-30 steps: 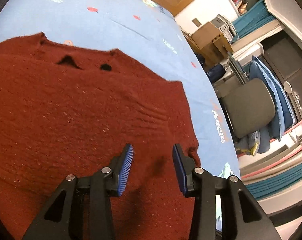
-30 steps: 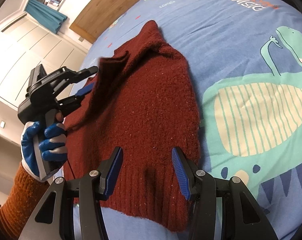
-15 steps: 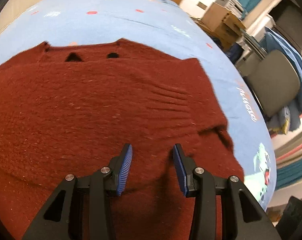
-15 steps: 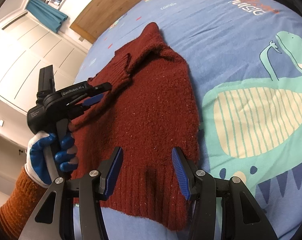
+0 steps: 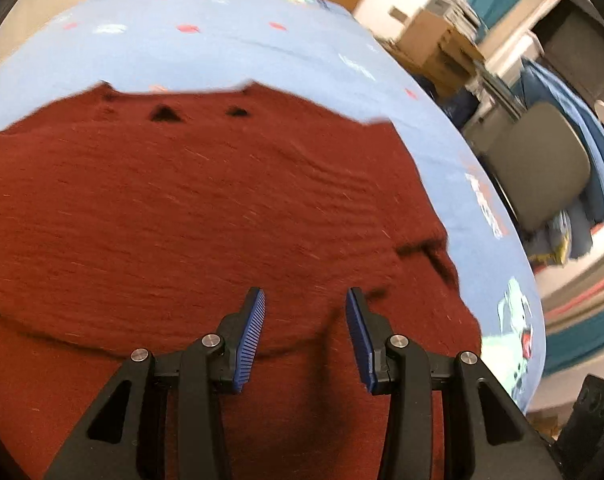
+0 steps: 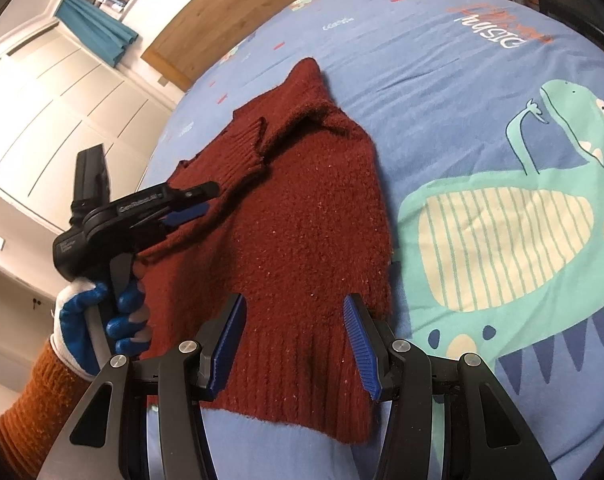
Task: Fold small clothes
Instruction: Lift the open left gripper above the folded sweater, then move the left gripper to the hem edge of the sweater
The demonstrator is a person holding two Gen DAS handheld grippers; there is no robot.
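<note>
**A:** Blue dinosaur-print bedding covers the bed we work on, with white cupboard doors and a wooden headboard beyond its far edge. Where does our garment lie?

**B:** Our rust-red sweater is spread on the bedding towards the left side, its ribbed hem at the near edge and its neckline pointing to the far edge. So the long axis runs straight away from our right gripper.

**A:** And how do our tools stand?

**B:** Our right gripper hovers over the hem with its blue pads set wide apart, pinching nothing. Our left gripper is likewise spread and empty; in its own view the pads hang above the knit, with a sleeve cuff already laid across the body near it.

**A:** Are they touching the cloth?

**B:** We cannot tell from these views; they look just above it.

**A:** Which of us is nearer the next grab?

**B:** We judge the fold now turns on the hem-to-neck line. Our right gripper sits directly at the hem, near its right corner, while our left hand holds its tool beside the sweater's left edge, further up. Both would need to come to the hem corners to carry it up evenly, and the thick knit may sag between them.
</note>
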